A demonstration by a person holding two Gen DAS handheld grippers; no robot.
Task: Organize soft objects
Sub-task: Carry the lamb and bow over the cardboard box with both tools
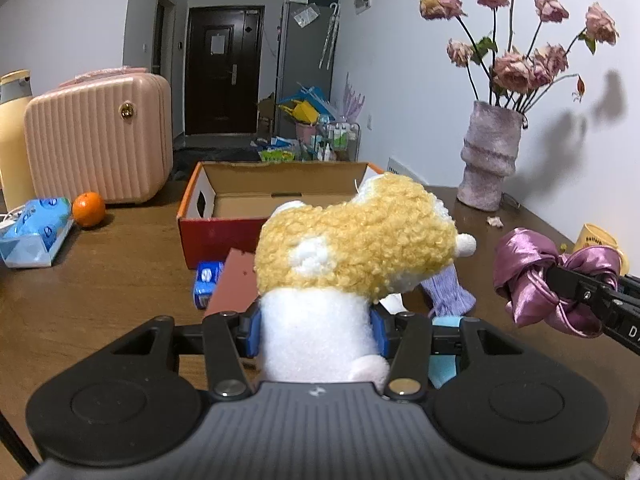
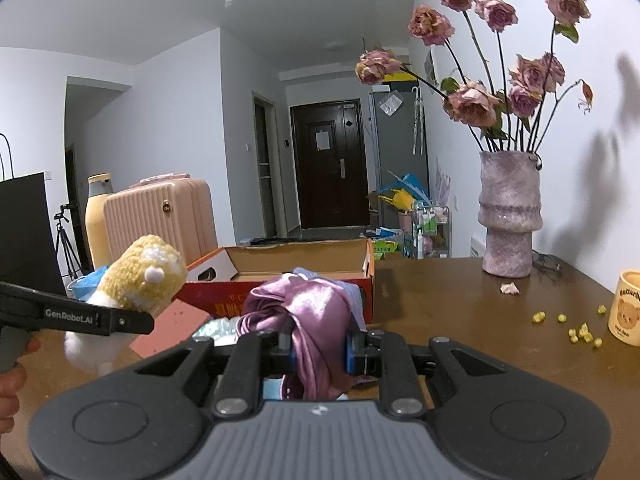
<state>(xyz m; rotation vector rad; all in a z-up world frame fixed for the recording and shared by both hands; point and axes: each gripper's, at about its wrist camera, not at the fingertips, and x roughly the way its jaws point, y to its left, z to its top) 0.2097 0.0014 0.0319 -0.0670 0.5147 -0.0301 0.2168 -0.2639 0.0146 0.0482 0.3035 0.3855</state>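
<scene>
Clearly both loads hang short of the open shoebox (image 1: pixel 276 196), which lies straight ahead; the left gripper (image 1: pixel 316 330) is clamped on the plush toy (image 1: pixel 352 240); the right gripper (image 2: pixel 320 354) pinches the purple satin cloth (image 2: pixel 304 304), seemingly nearer the box.

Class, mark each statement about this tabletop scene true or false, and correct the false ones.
1. The left tongs grip a yellow-and-white plush toy. True.
2. The right tongs are empty. False: they are shut on a purple satin cloth.
3. The shoebox on the table is open. True.
4. The orange lies inside the shoebox. False: it sits on the table beside the pink case.
</scene>
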